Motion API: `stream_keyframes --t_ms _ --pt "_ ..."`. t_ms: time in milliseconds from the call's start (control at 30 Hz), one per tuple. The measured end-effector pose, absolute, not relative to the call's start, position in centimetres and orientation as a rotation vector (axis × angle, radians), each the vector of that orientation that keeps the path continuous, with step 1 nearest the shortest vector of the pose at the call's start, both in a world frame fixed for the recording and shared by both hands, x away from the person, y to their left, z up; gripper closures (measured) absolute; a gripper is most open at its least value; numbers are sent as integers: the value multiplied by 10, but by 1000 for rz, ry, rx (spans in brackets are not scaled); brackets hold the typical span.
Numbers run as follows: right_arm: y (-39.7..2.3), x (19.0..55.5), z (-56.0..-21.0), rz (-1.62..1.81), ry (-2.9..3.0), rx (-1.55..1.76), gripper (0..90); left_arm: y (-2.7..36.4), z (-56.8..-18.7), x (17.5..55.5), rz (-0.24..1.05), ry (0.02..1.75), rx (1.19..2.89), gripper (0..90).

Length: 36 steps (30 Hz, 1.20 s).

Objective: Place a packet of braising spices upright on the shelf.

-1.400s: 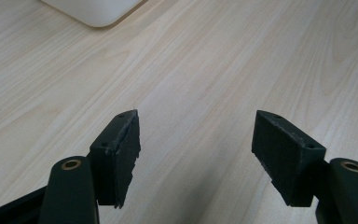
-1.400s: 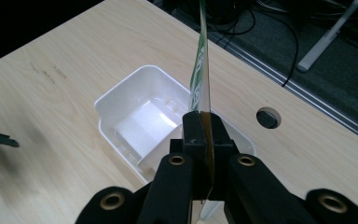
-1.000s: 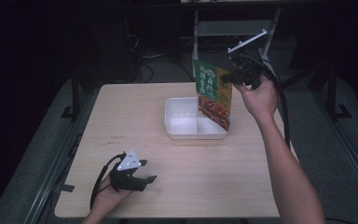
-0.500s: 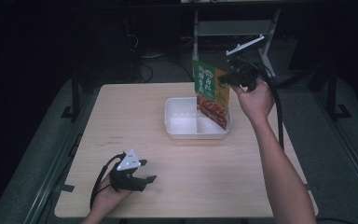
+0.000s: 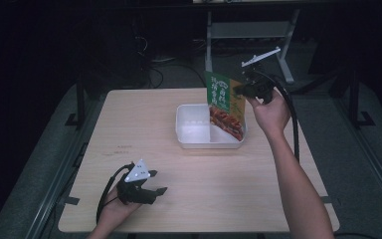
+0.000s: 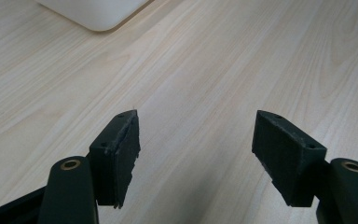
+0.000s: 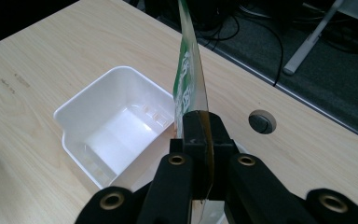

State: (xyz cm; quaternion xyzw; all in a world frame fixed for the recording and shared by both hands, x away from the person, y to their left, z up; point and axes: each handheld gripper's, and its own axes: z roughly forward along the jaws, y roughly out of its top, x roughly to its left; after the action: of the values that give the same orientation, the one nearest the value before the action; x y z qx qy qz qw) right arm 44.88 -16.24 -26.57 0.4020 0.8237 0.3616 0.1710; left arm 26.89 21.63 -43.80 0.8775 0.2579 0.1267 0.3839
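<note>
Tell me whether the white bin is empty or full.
Nearly empty: the bin shows a bare white floor; just the packet's lower end dips in, pinched by the right claw.

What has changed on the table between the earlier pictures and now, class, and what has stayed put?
The right tongs, shut on the food packet, have carried it downward, so its lower end now dips further into the white tray. Nothing was taken hold of or let go. The left tongs stay open and resting near the table's front edge, and the tray has not shifted.
</note>
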Motion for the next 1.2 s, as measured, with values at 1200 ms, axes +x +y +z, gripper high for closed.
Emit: stream_keyframes --t_ms 1200 --pt "-188 436 -285 975 2371 1205 888 215 -438 269 325 656 2239 318"
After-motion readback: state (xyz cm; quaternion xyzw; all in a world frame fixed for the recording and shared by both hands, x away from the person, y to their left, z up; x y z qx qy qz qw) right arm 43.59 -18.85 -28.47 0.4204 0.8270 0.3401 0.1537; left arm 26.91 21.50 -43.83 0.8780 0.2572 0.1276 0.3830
